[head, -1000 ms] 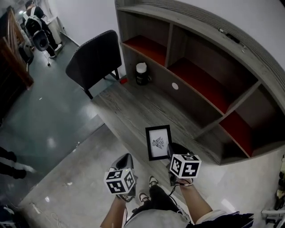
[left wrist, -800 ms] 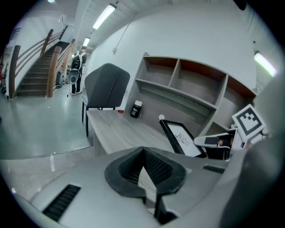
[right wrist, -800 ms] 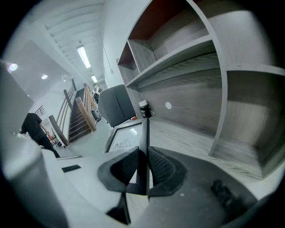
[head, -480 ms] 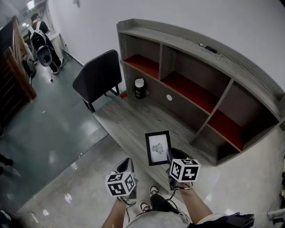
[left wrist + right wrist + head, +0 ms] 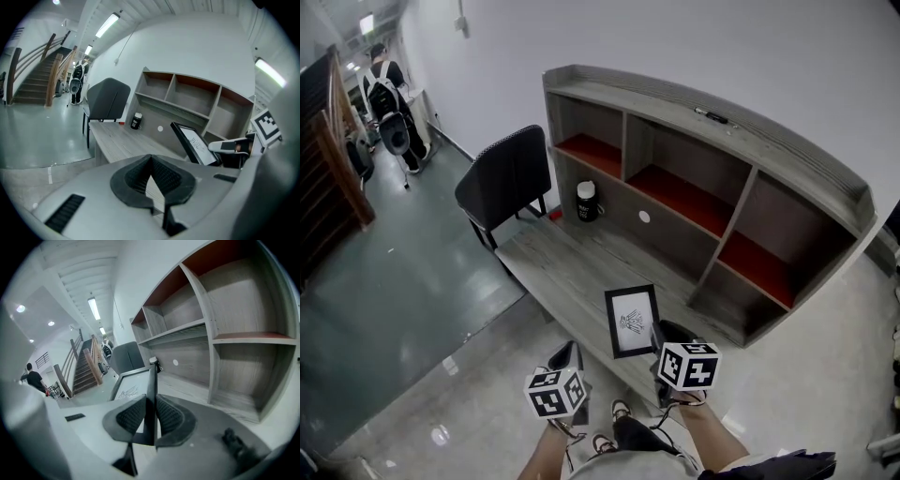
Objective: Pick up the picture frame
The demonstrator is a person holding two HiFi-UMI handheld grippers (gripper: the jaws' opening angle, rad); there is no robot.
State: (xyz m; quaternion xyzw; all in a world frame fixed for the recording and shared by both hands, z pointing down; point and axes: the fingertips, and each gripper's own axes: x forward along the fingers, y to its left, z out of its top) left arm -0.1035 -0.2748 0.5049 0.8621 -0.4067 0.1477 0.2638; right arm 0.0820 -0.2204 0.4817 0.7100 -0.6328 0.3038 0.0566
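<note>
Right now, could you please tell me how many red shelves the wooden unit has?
3, side by side in the wooden unit: the left red shelf nearest the chair, the middle red shelf, and the right red shelf. None appears hidden.

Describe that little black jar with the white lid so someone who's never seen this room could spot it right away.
Find the long grey shelf unit with red-lined compartments against the white wall. On the low grey platform before its left end, near the dark chair, stands the jar: a small upright black pot with a white lid, the only round container on it.
</note>
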